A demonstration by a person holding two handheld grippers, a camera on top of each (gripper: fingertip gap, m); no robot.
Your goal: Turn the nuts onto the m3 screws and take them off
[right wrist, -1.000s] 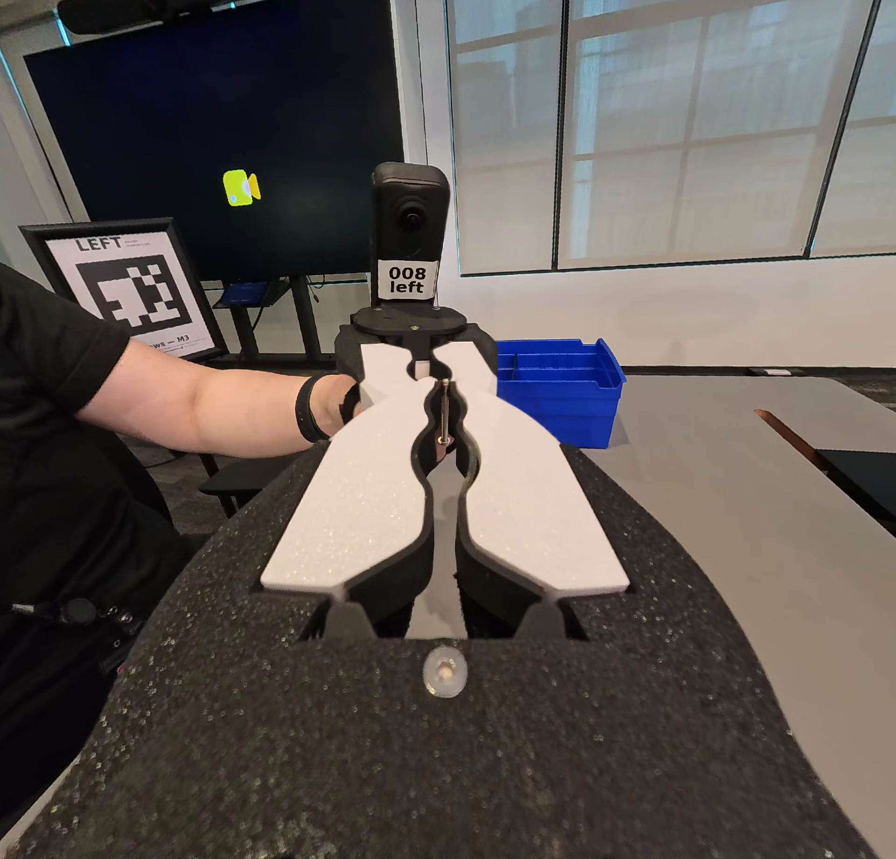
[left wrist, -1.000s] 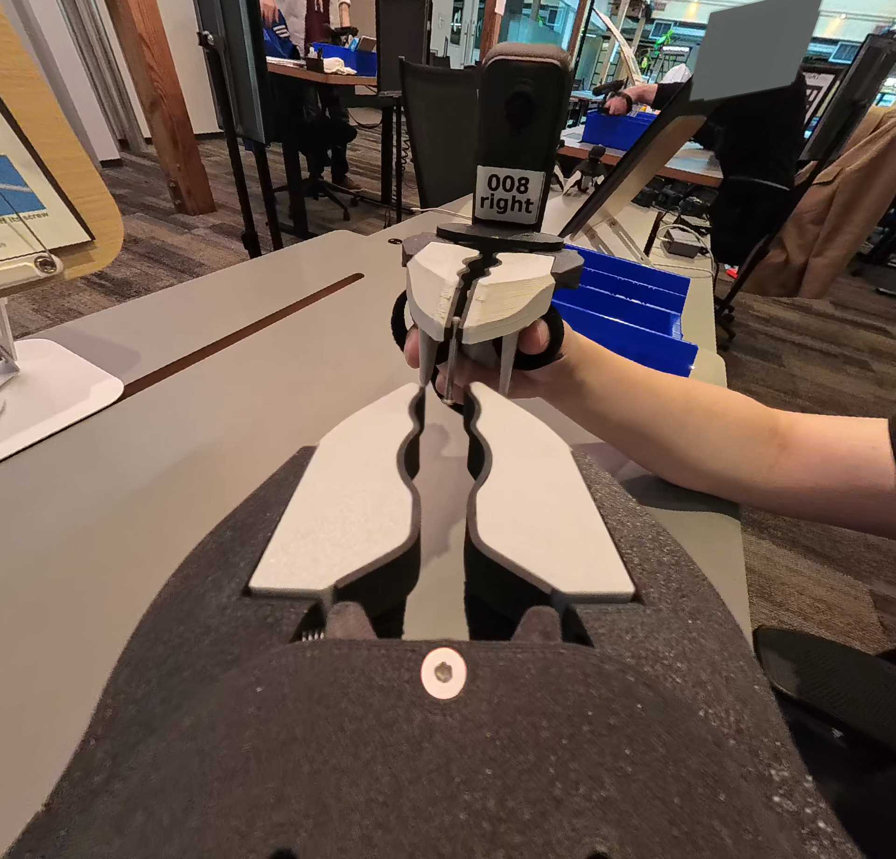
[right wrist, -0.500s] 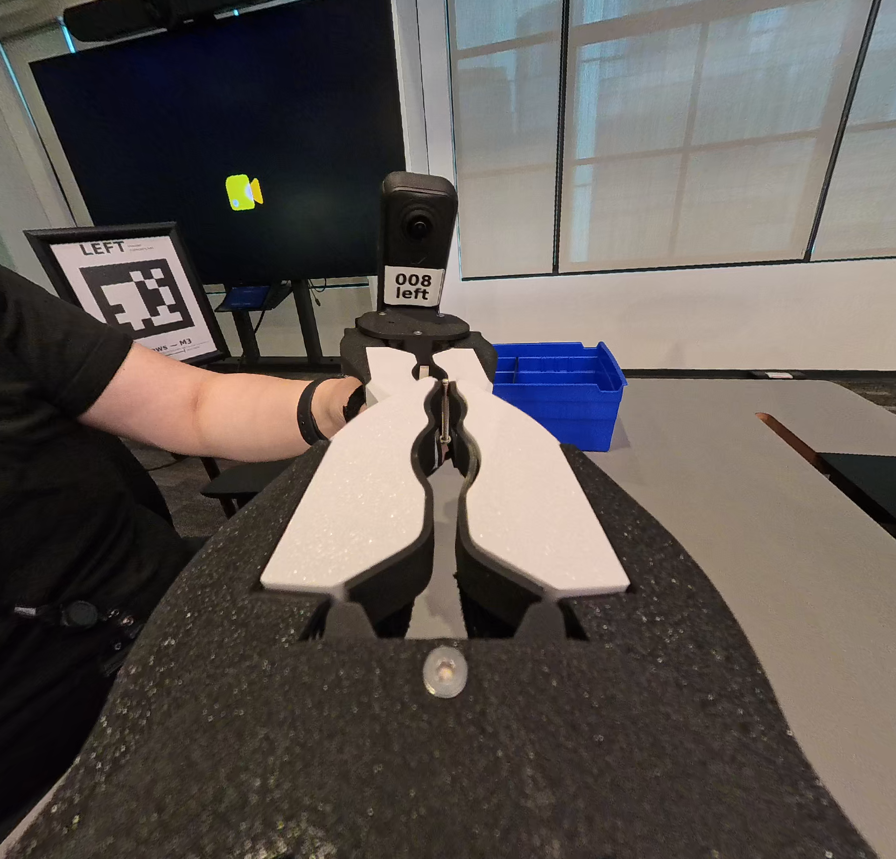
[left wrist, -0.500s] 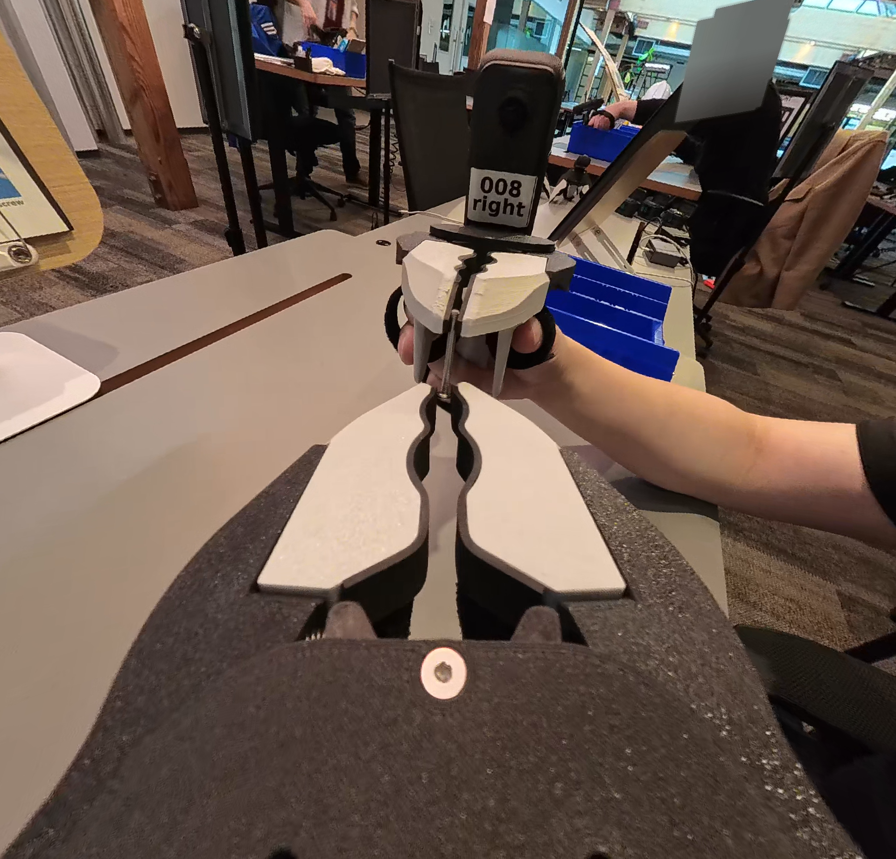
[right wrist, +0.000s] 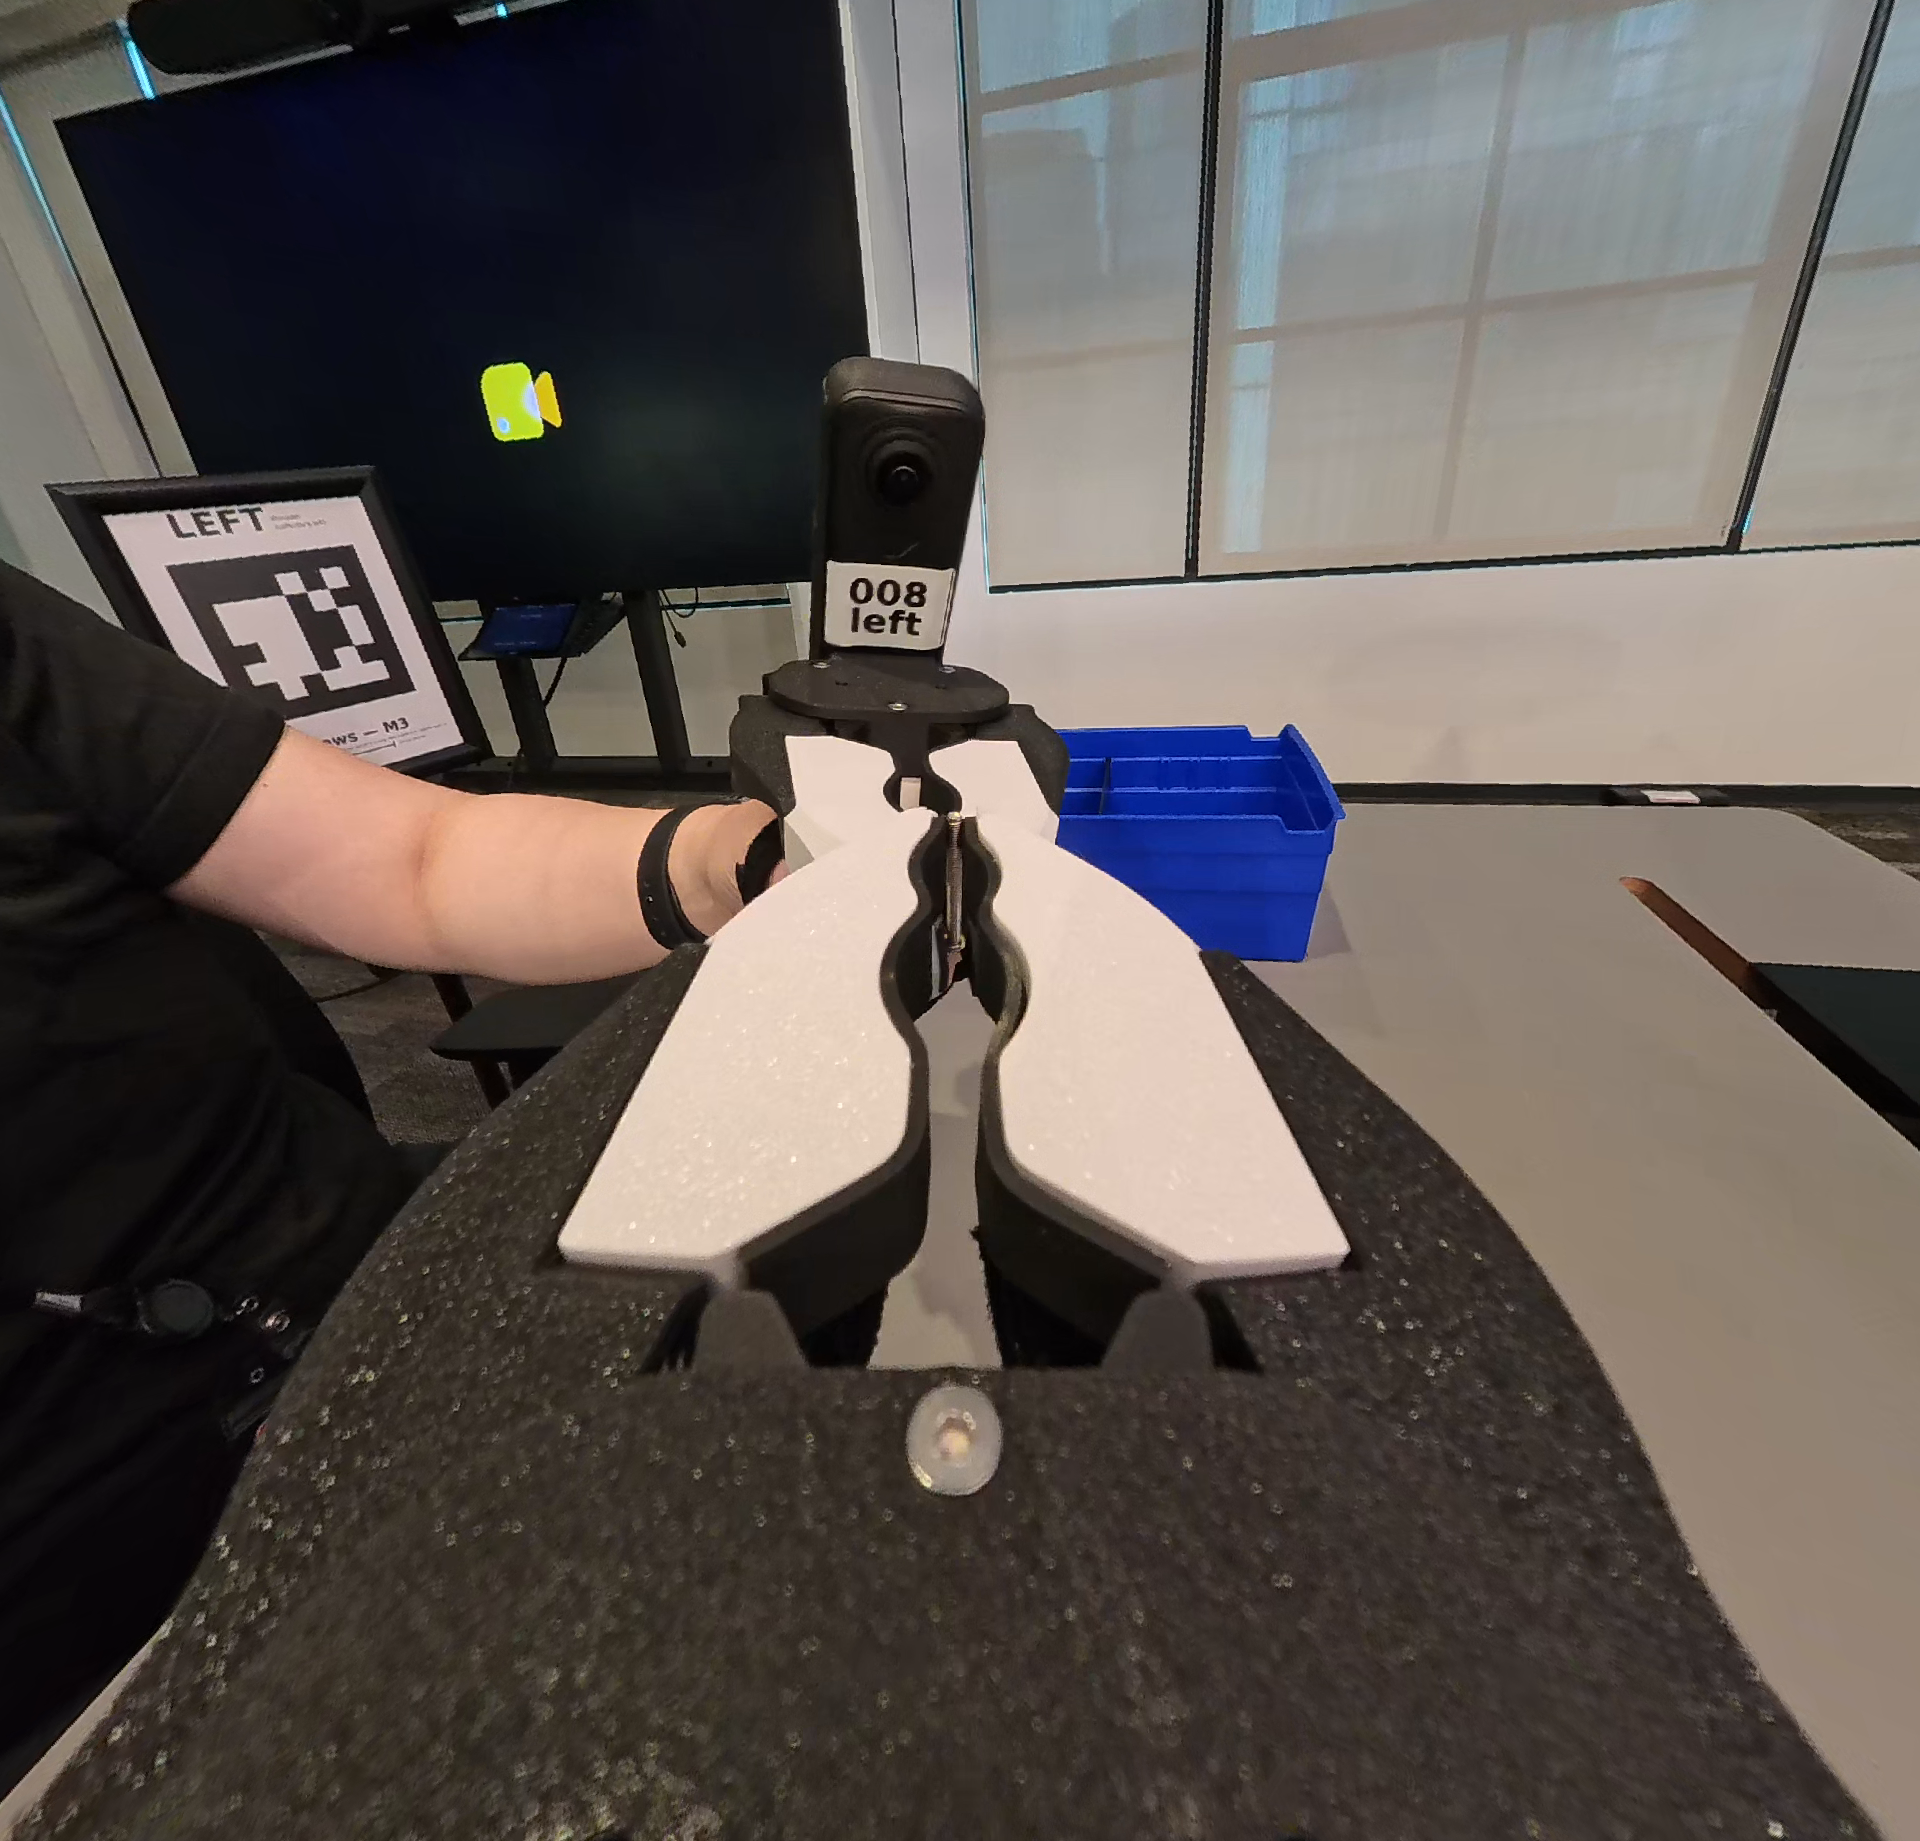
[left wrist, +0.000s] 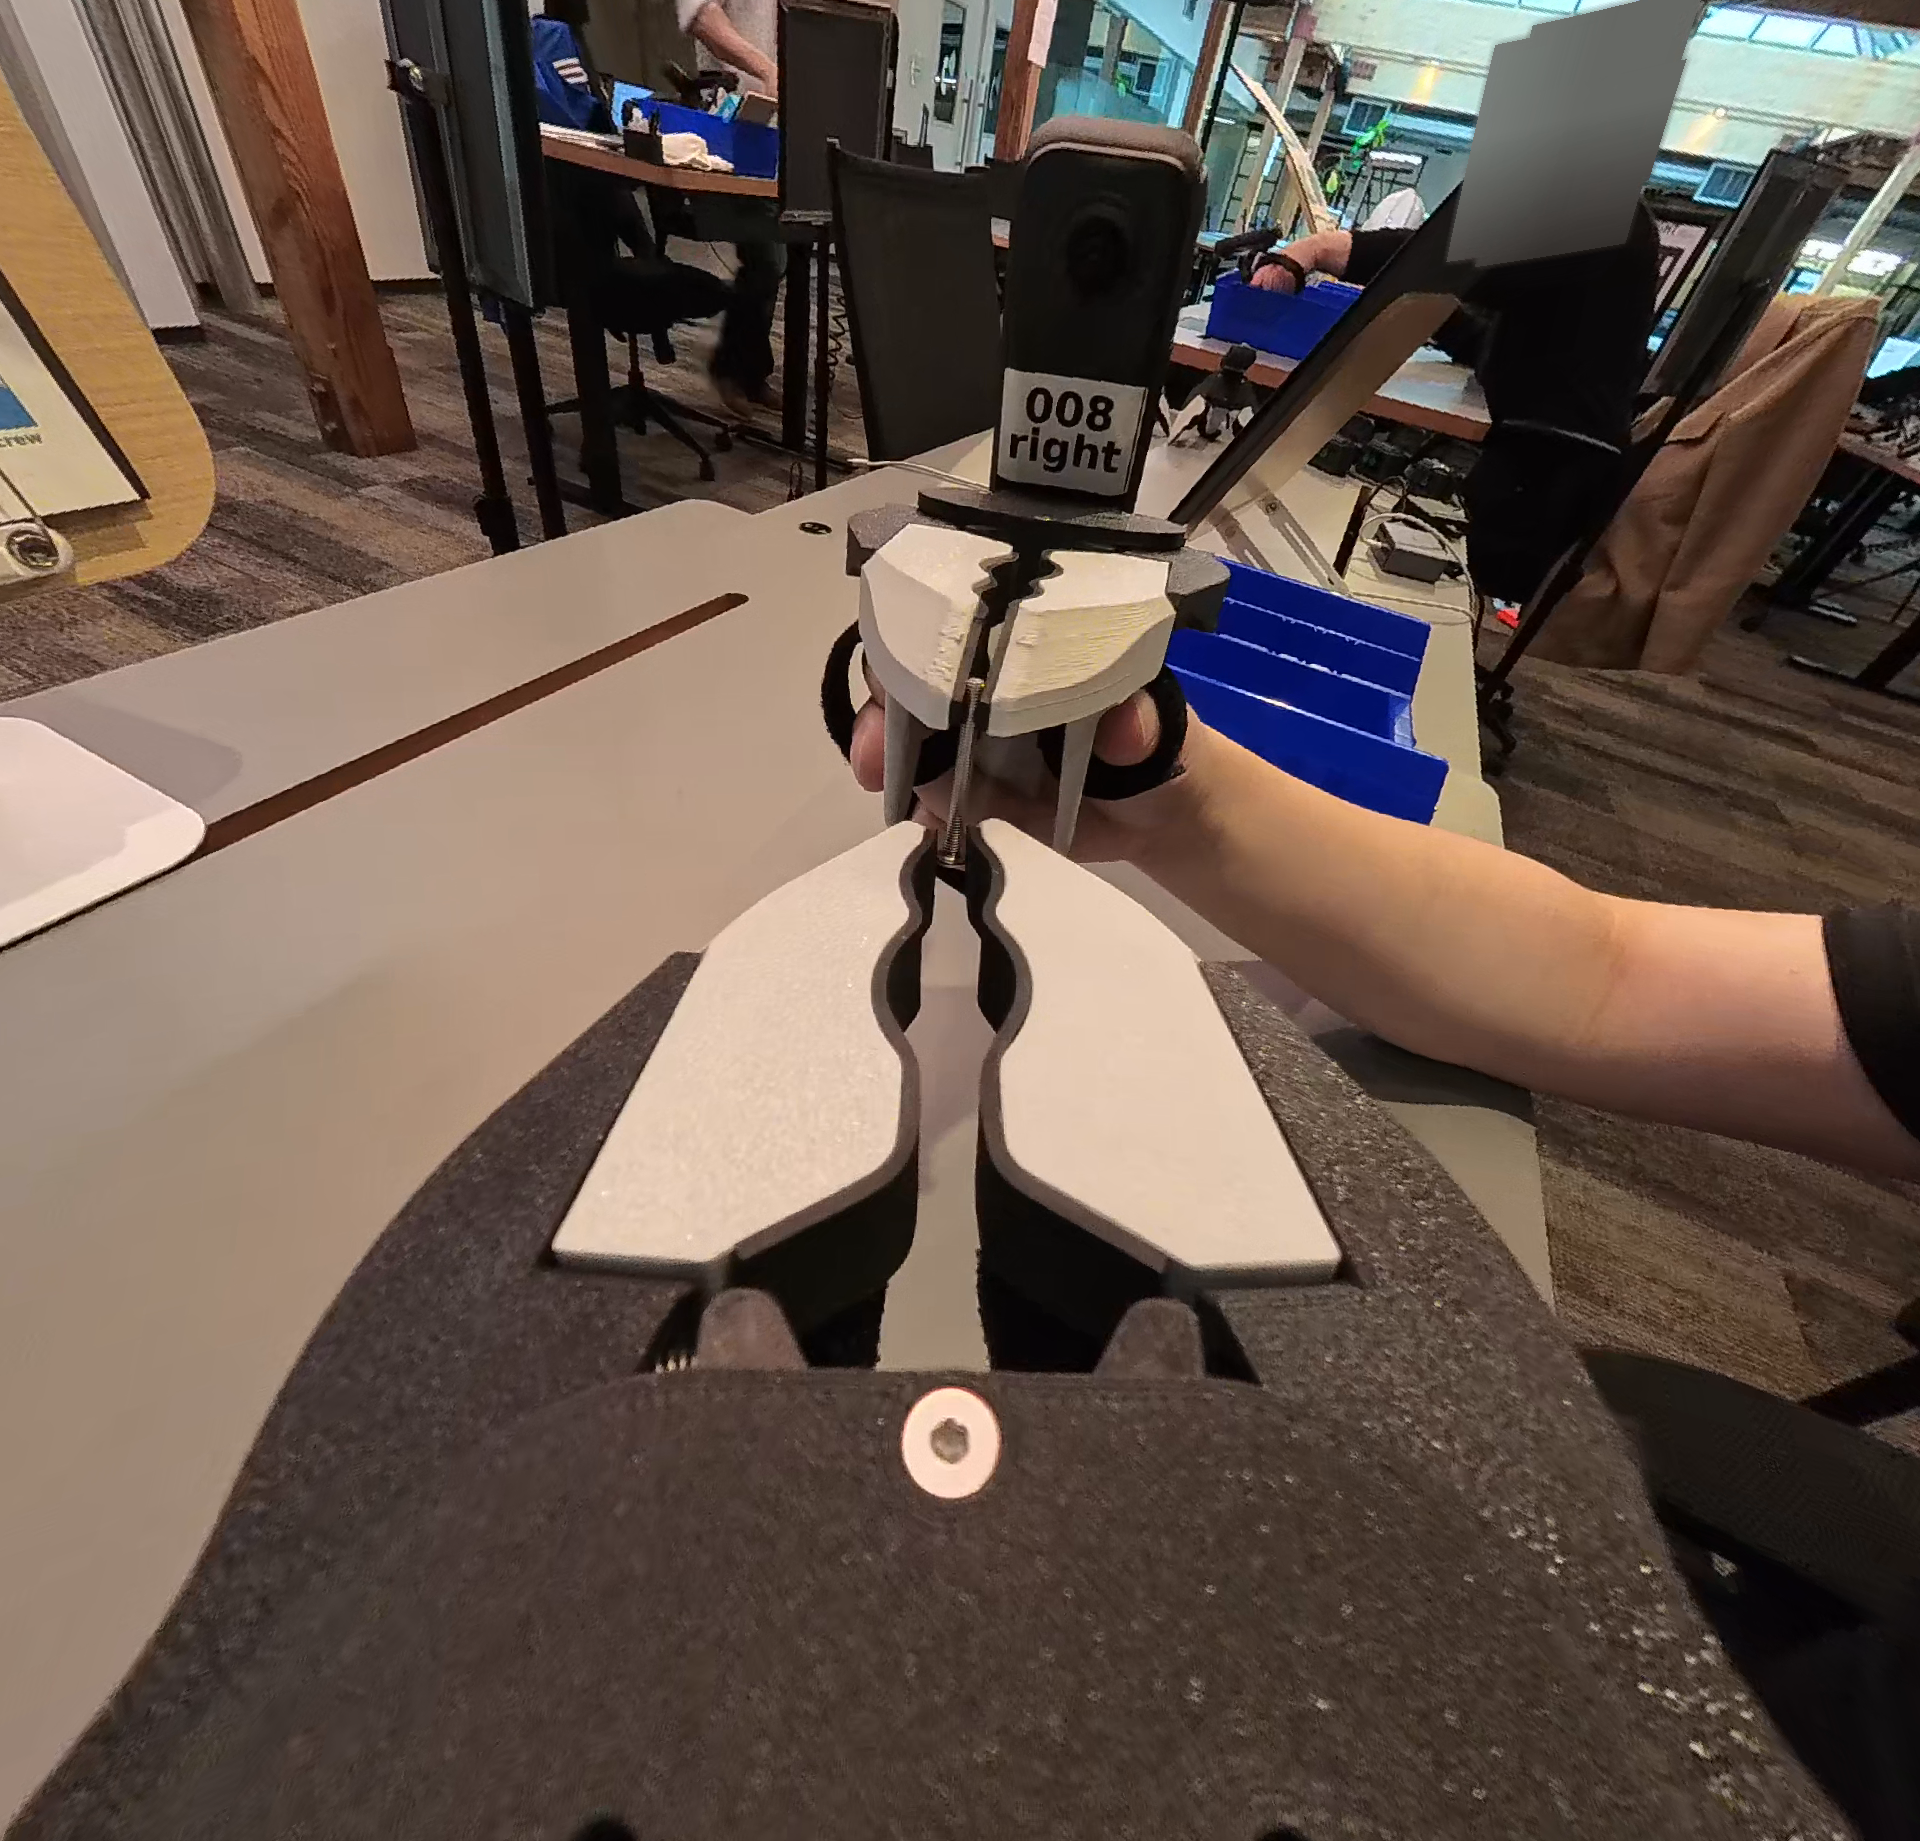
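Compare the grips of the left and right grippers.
The right gripper clamps the screw; the left gripper apparently pinches the nut. The right gripper holds the screw's upper part, the left gripper meets its lower end. Both are shut, facing each other above the table.

The left gripper (left wrist: 951, 835) has flat white finger plates edged in black on a speckled black foam body; the right gripper (right wrist: 951, 835) matches it (each carries a black camera with a white label). The thin silver metal screw (left wrist: 966, 768) shines between the tips. A bright blue plastic bin (right wrist: 1195, 835) sits near the far edge of the plain grey tabletop (right wrist: 1558, 1012), which has a narrow brown slot (left wrist: 468, 721).
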